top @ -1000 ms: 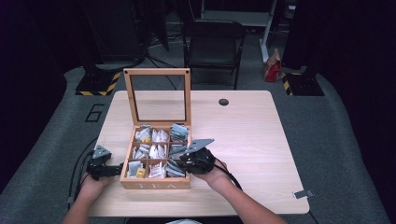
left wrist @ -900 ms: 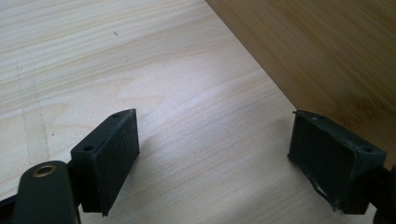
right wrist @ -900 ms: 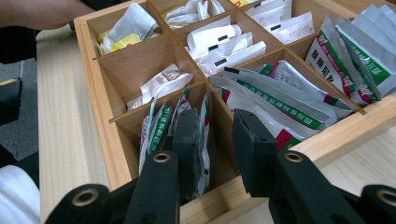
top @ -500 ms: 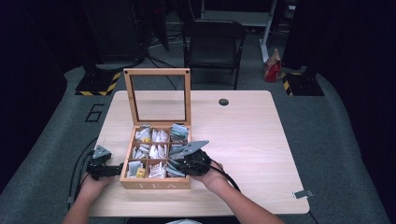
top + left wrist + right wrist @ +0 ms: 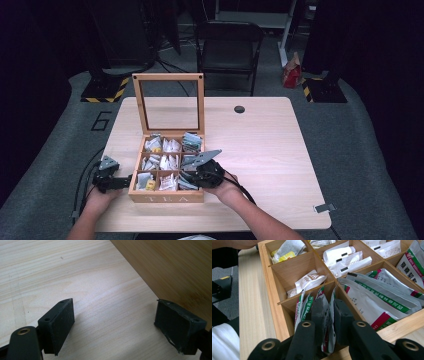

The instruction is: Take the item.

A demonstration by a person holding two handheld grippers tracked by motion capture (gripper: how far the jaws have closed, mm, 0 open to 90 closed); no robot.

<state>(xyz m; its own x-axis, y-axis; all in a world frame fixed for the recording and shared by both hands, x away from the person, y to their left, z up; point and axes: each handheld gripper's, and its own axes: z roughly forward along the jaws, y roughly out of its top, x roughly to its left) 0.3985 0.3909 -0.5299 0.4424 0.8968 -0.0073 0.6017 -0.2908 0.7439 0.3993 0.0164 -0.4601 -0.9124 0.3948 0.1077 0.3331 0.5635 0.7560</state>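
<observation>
Tea packets (image 5: 186,181) fill the near right compartment of the wooden tea box (image 5: 167,196), which stands at the near edge of the tabletop (image 5: 260,145), left of its middle, with its glass-paned lid (image 5: 168,103) raised upright at the far side. In the high view the right gripper (image 5: 192,176) reaches into that compartment from the box's right side, the person's right hand (image 5: 225,187) behind it. The left gripper (image 5: 122,182) lies level on the tabletop just beside the box's left wall, held by the left hand (image 5: 100,197).

In the left gripper view the two black jaws stand wide apart with only bare tabletop (image 5: 82,290) between them; the box's wooden wall (image 5: 175,267) passes close by the right-hand pad, though whether it touches is hard to tell at this angle.

In the right gripper view the jaws have just been closing, and the right gripper (image 5: 331,315) now has one upright silver packet with green and red print (image 5: 331,305) pinched between its pads. Similar packets (image 5: 303,307) stand just beside it in the same compartment. White sachets (image 5: 308,280) lie in the next compartment, larger silver packets (image 5: 374,297) in the one to the right, and a yellow-tagged sachet (image 5: 284,256) in a farther one.
</observation>
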